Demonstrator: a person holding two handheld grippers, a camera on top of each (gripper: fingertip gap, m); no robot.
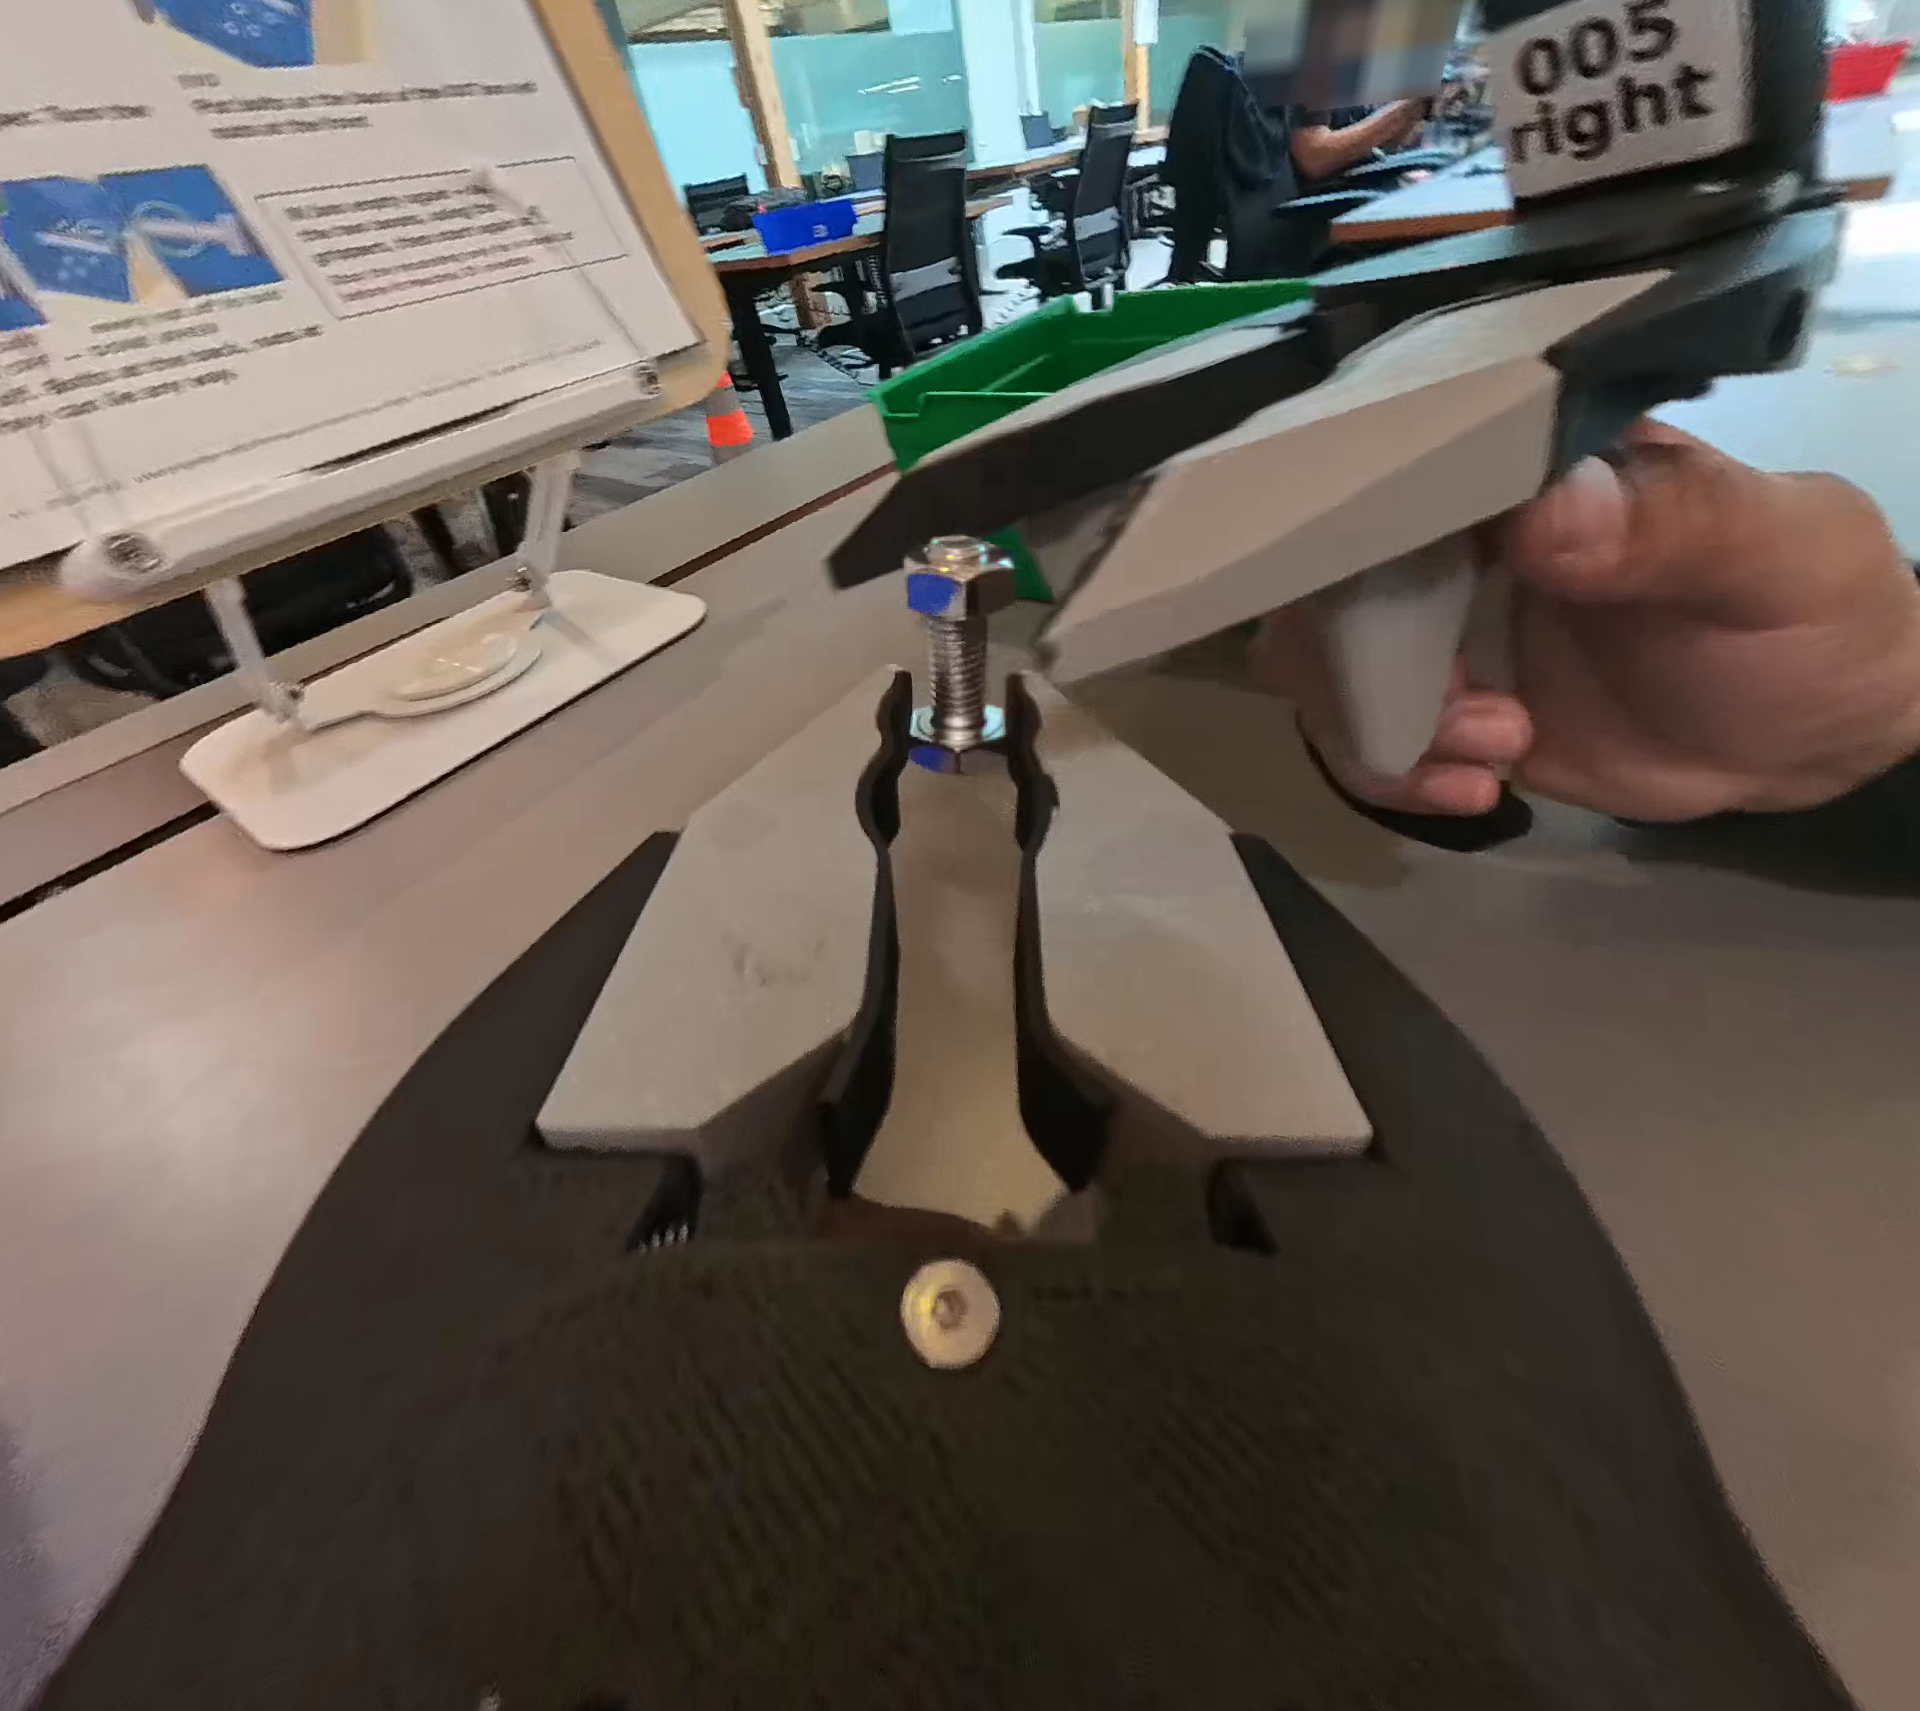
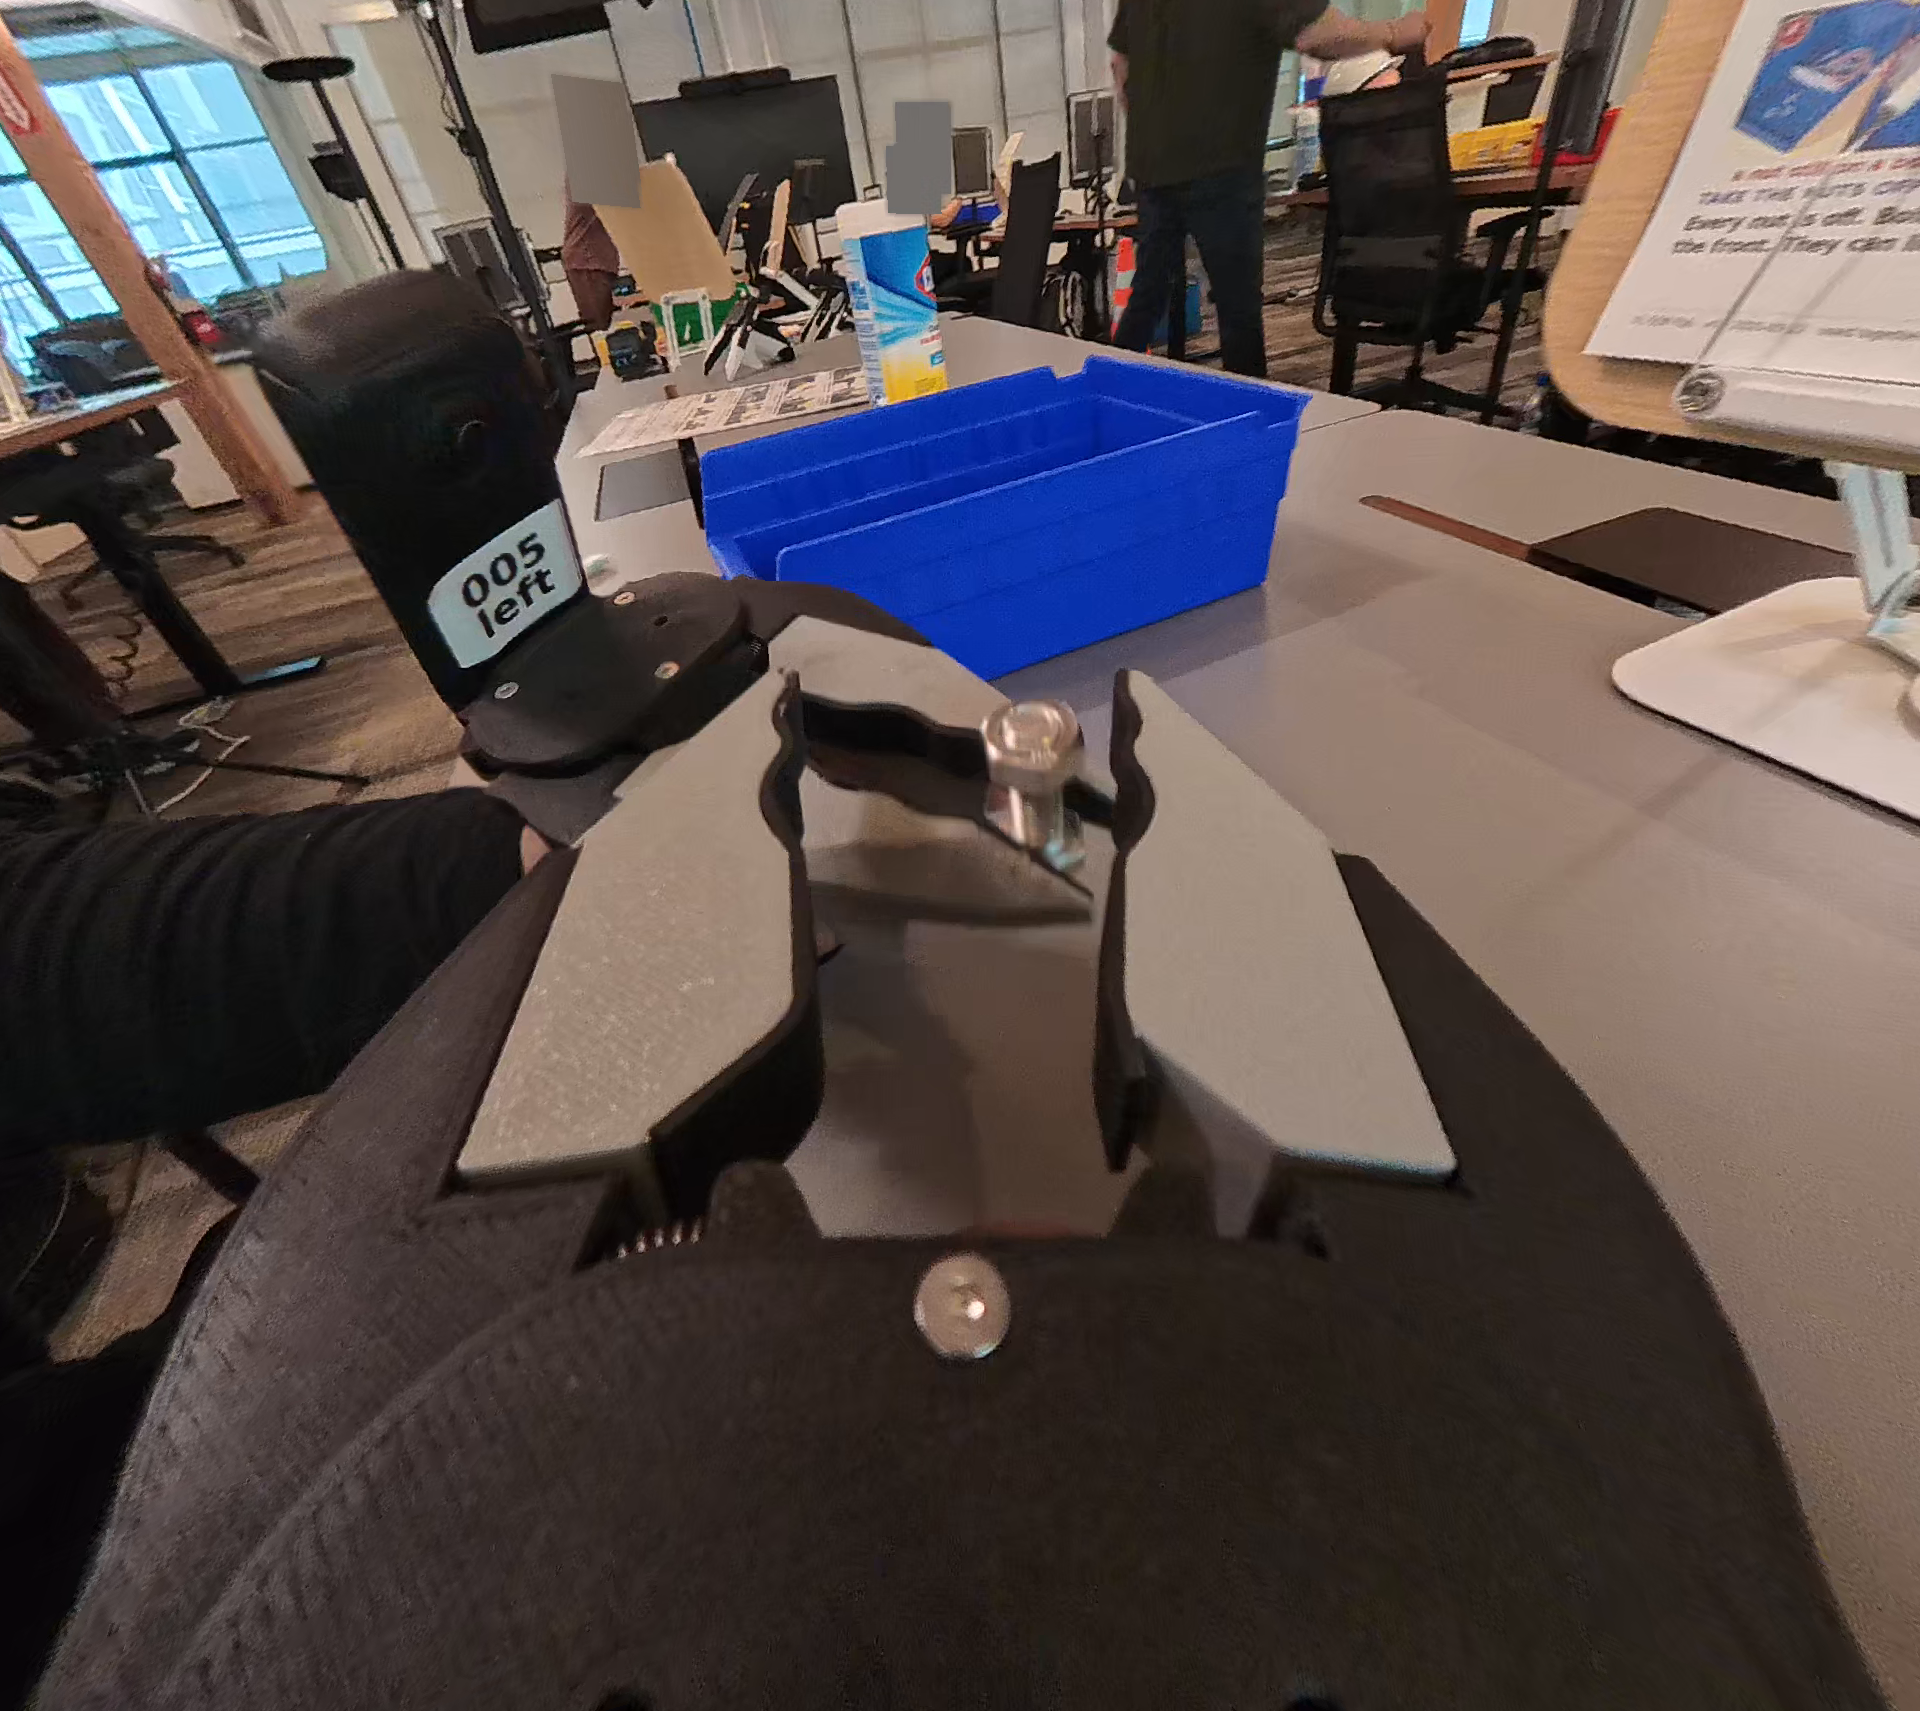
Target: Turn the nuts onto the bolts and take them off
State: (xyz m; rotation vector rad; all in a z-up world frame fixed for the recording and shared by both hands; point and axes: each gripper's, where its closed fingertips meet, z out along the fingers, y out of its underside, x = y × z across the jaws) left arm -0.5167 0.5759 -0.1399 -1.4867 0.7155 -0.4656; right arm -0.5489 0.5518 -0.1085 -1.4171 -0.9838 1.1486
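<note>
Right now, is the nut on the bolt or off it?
On. The nut sits at the top of the bolt, whose base the left hand-held gripper holds upright.

Bright, even office light, fisheye warp

Edges bend and smear (the instruction sheet [image 1: 260, 134] is blurry), soft glare on the worktop [image 2: 1558, 830].

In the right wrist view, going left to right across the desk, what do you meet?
Left tongs shut on the bolt → blue bin → white base of the instruction stand.
</note>
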